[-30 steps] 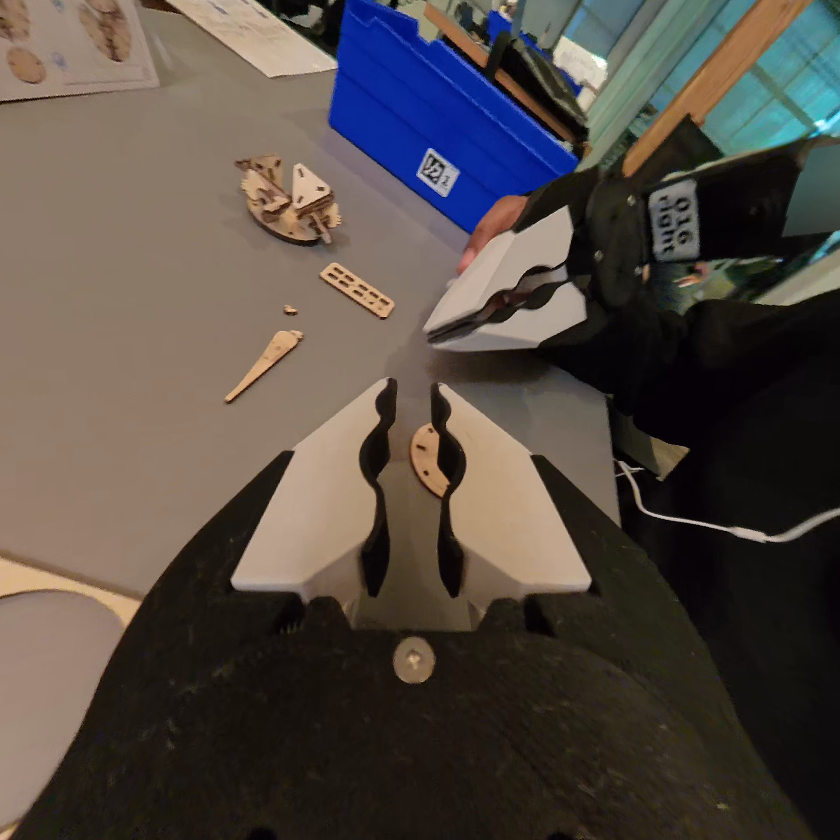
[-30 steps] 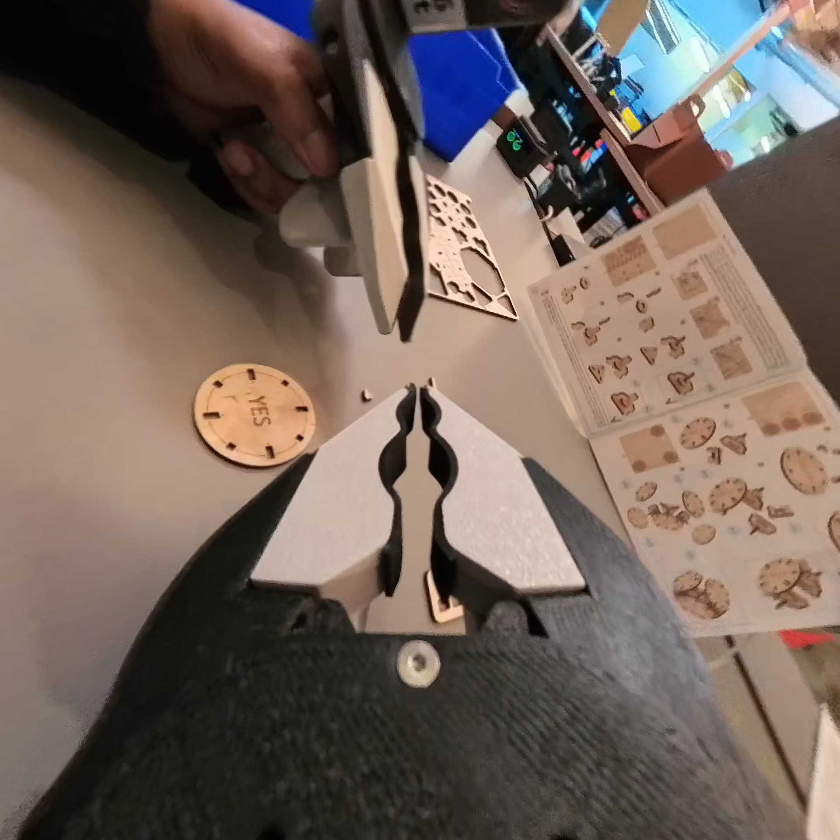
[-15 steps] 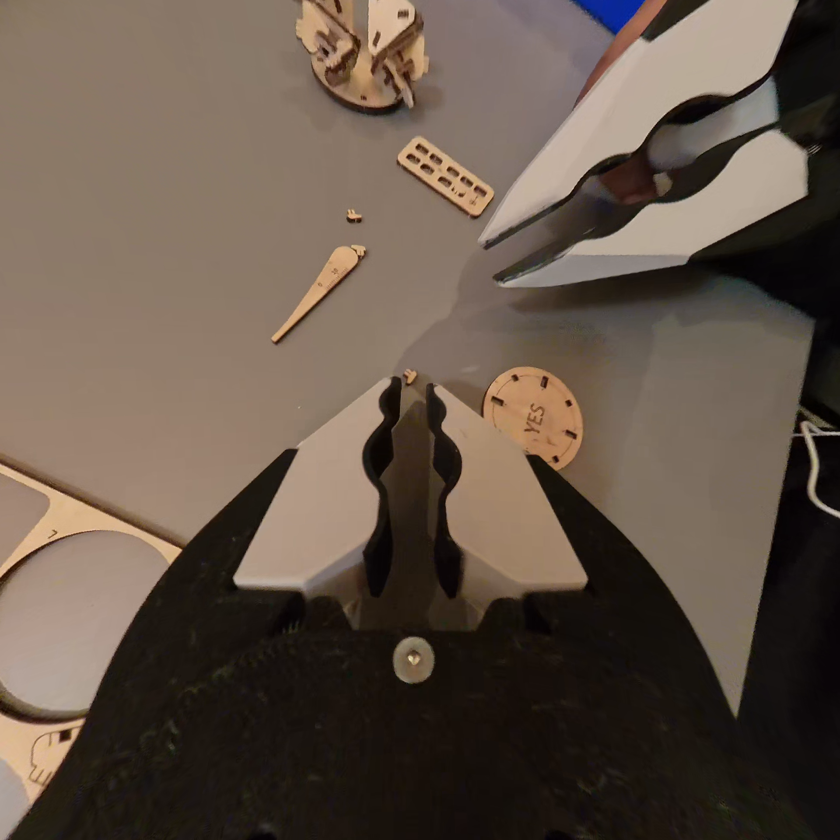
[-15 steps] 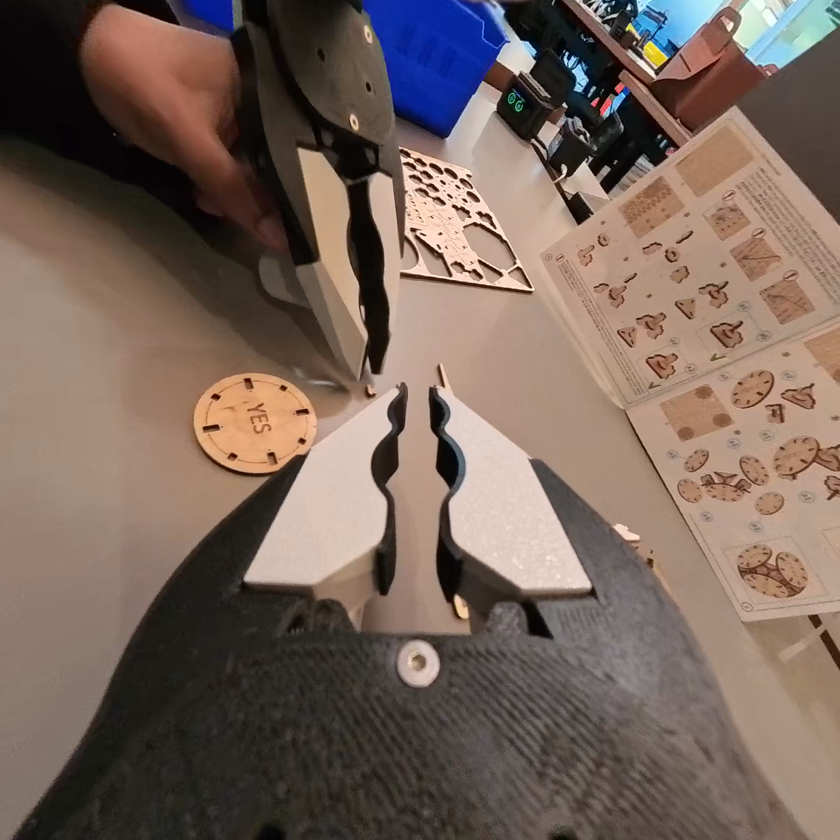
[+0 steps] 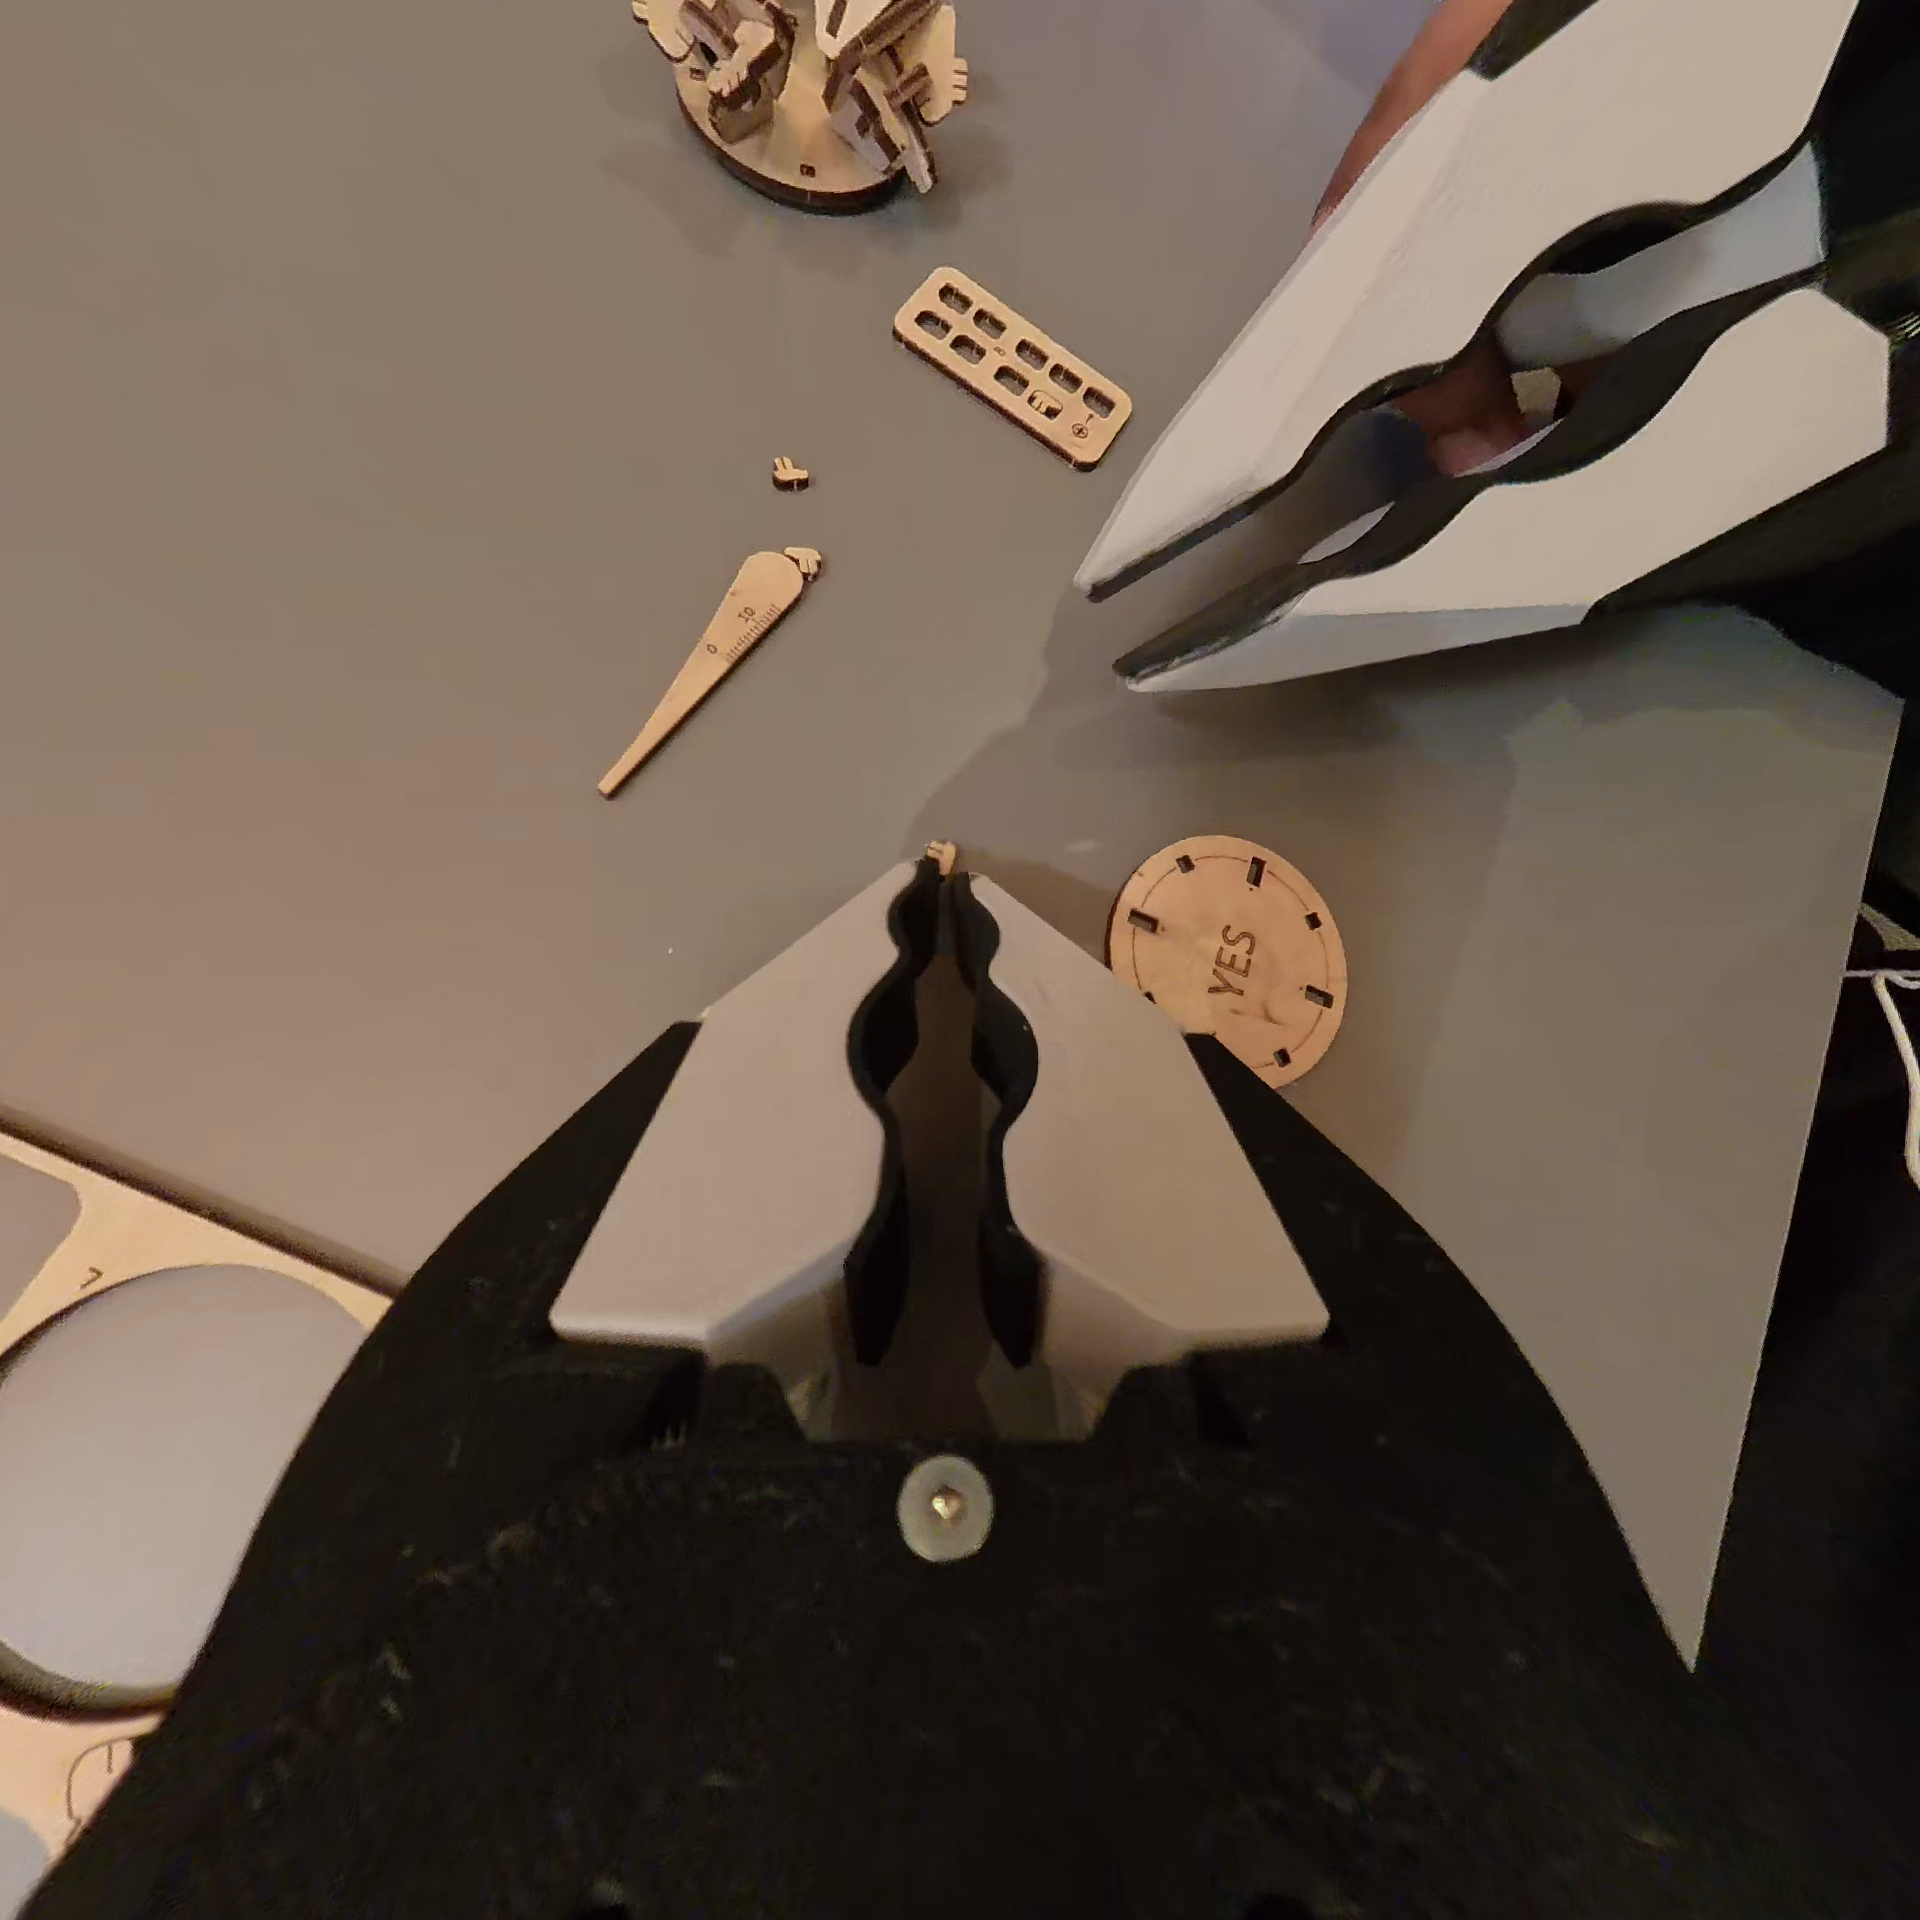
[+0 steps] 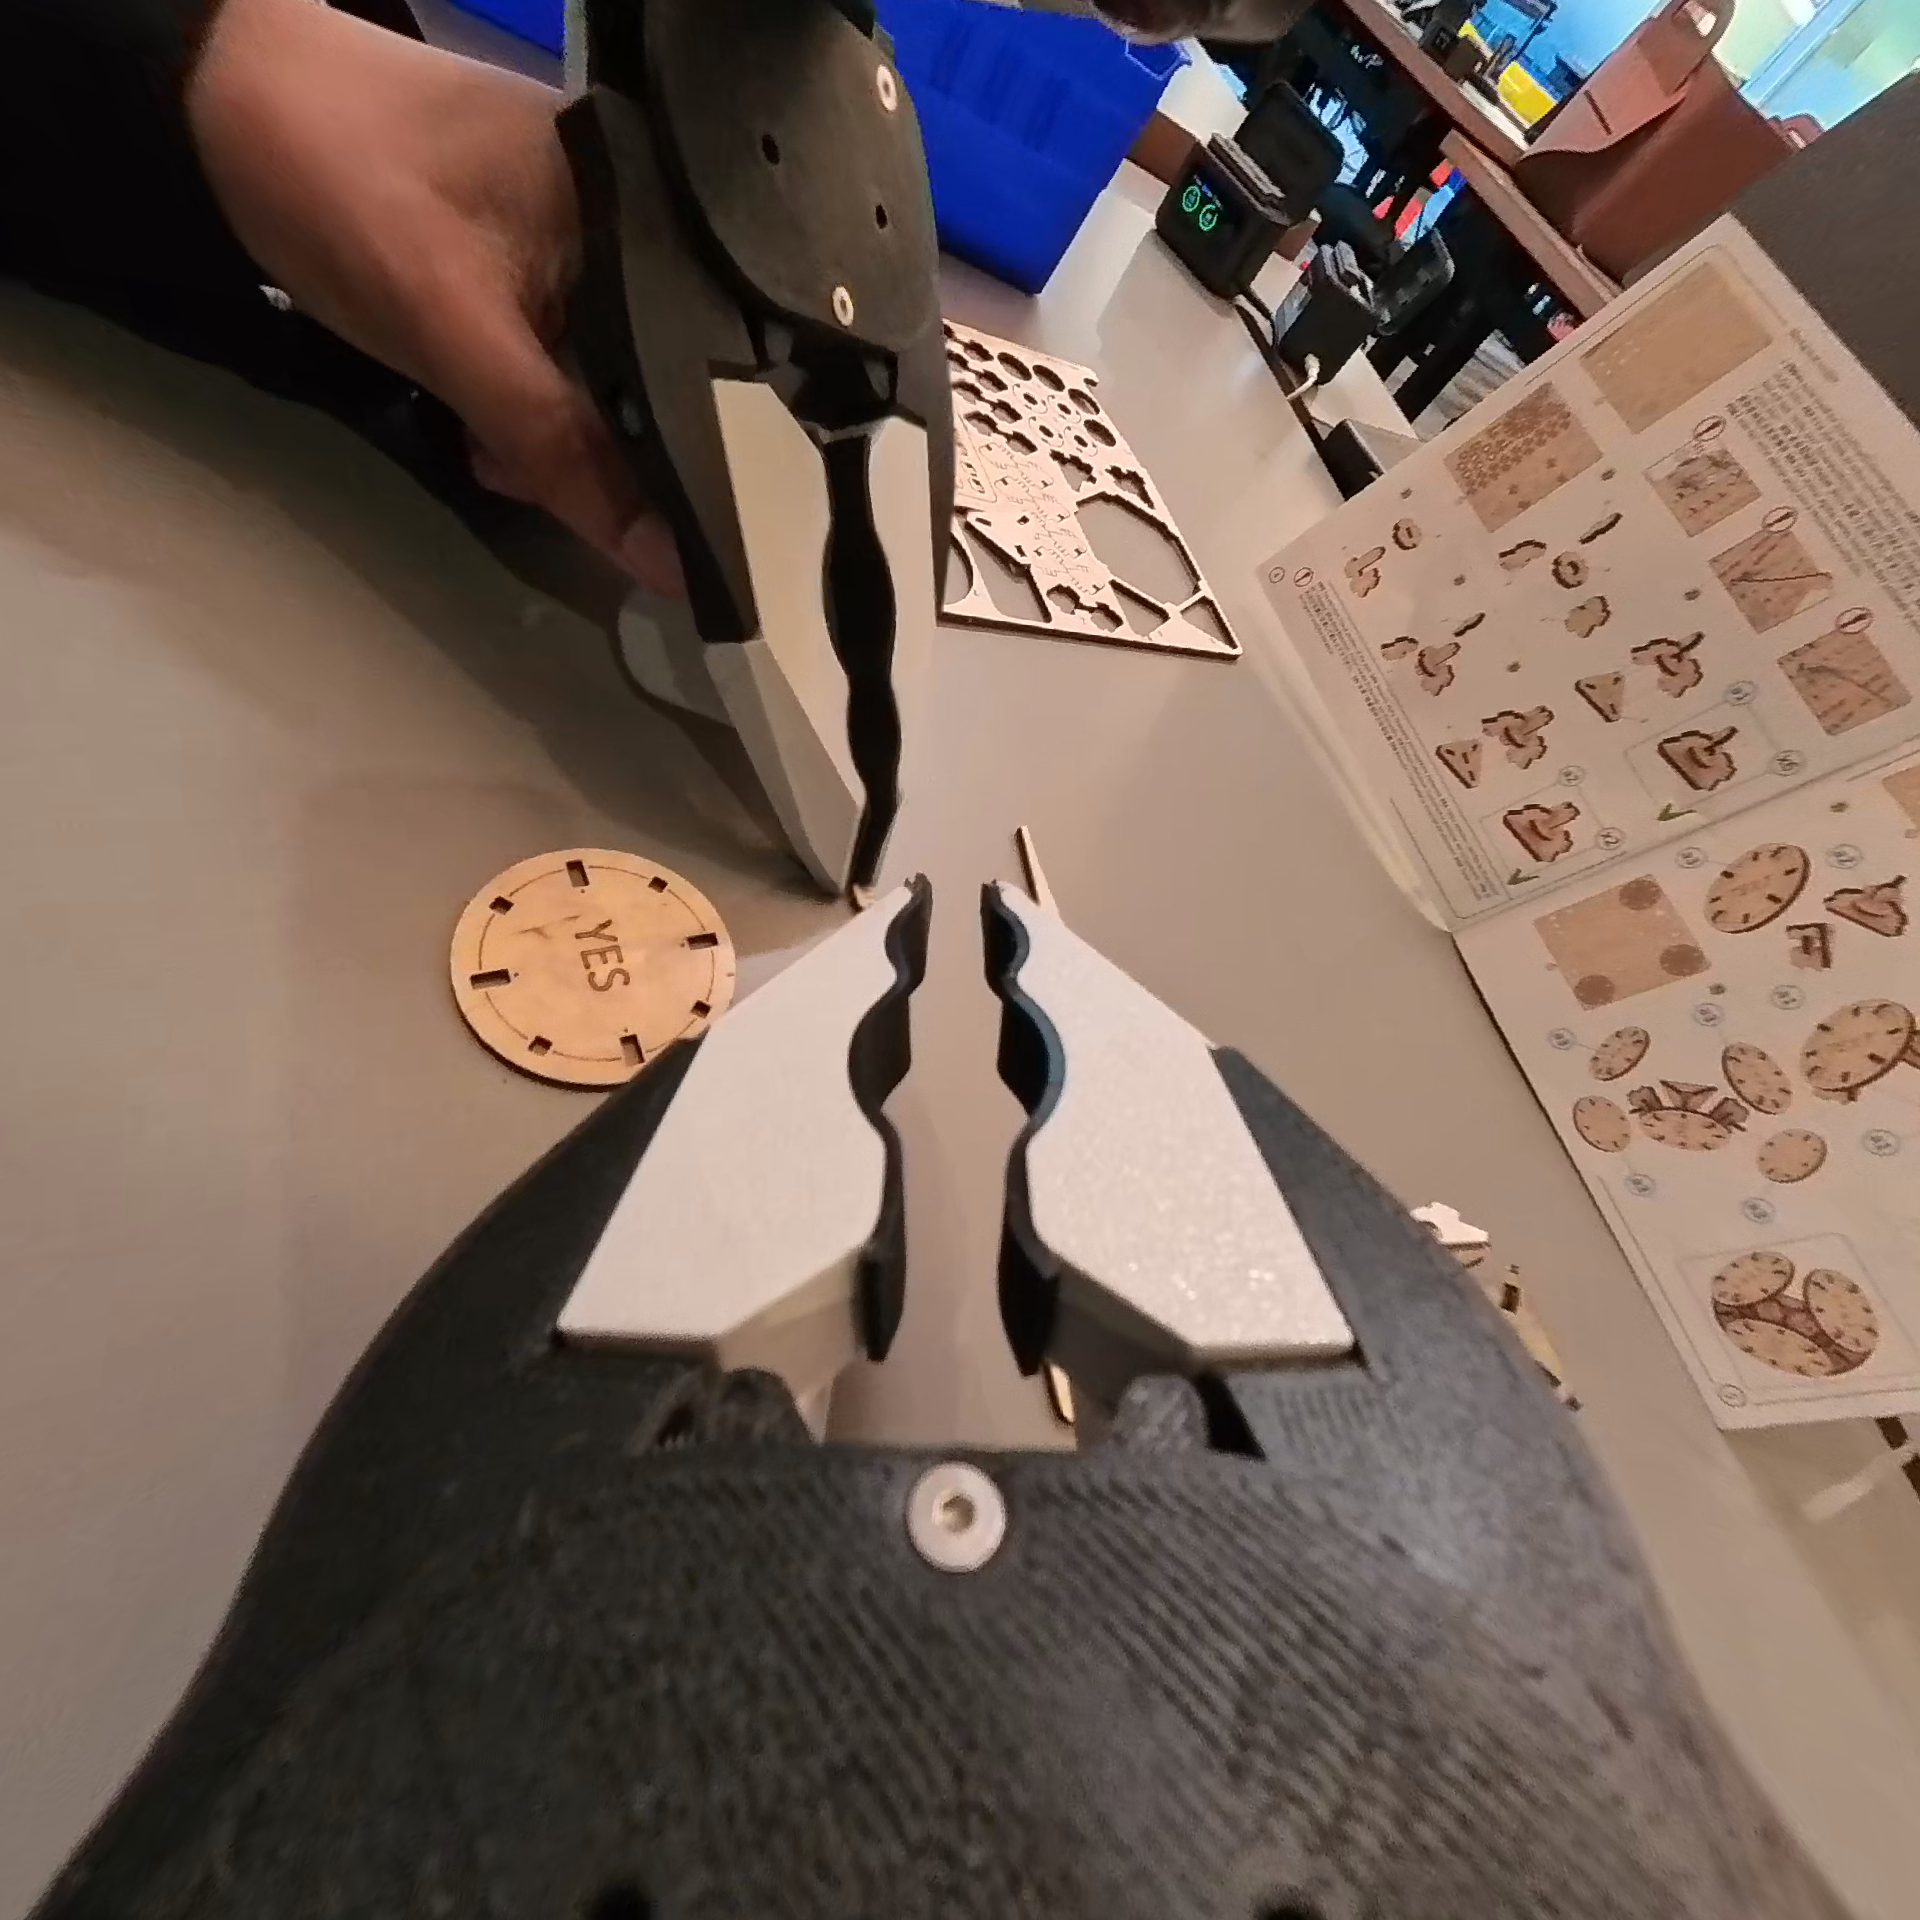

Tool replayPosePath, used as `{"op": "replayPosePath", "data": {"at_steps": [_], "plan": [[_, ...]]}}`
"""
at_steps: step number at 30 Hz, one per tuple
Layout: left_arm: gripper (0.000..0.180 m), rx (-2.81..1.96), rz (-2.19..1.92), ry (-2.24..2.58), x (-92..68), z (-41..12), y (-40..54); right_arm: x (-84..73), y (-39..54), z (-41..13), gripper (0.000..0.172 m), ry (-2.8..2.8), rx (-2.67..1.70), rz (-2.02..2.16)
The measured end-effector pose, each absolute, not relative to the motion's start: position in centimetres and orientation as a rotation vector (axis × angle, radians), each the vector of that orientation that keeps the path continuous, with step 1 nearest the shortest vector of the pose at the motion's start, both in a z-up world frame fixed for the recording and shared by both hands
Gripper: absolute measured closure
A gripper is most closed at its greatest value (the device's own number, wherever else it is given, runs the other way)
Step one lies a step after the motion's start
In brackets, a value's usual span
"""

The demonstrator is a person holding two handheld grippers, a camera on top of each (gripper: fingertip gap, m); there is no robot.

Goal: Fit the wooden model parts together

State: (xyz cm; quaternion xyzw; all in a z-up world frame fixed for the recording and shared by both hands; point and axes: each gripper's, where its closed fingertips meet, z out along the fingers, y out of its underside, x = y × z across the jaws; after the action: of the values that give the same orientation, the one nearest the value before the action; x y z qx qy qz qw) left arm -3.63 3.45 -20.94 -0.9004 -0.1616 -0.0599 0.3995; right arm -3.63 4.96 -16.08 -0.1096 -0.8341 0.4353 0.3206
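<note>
Tiny wooden piece (image 5: 941,855), pinched in left gripper (image 5: 943,883) tips

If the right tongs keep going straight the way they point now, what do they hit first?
Probably the left tongs: their tip stands on the grey table just ahead and slightly left of the open right tongs. Dead centre looks like bare table, though depth is hard to judge.

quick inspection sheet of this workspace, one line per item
surface: grey table, flat.
job's things: round wooden disc; tiny wooden piece at the left tool tips; wooden model.
clutter: pointed wooden stick, slotted strip, punched sheet, instruction sheets.
grippers: left tool shut on the tiny piece; right tool open, empty.
cables: white cable off the table edge.
surroundings: blue bin, charger.
</note>
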Motion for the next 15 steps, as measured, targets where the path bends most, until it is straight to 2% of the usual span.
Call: {"op": "replayPosePath", "data": {"at_steps": [15], "plan": [[0.180, -2.228, -0.140, -0.404, -3.82, -20.17, 3.46, -3.56, 4.87, -16.33, 0.163, -2.205, -0.286, 1.124]]}}
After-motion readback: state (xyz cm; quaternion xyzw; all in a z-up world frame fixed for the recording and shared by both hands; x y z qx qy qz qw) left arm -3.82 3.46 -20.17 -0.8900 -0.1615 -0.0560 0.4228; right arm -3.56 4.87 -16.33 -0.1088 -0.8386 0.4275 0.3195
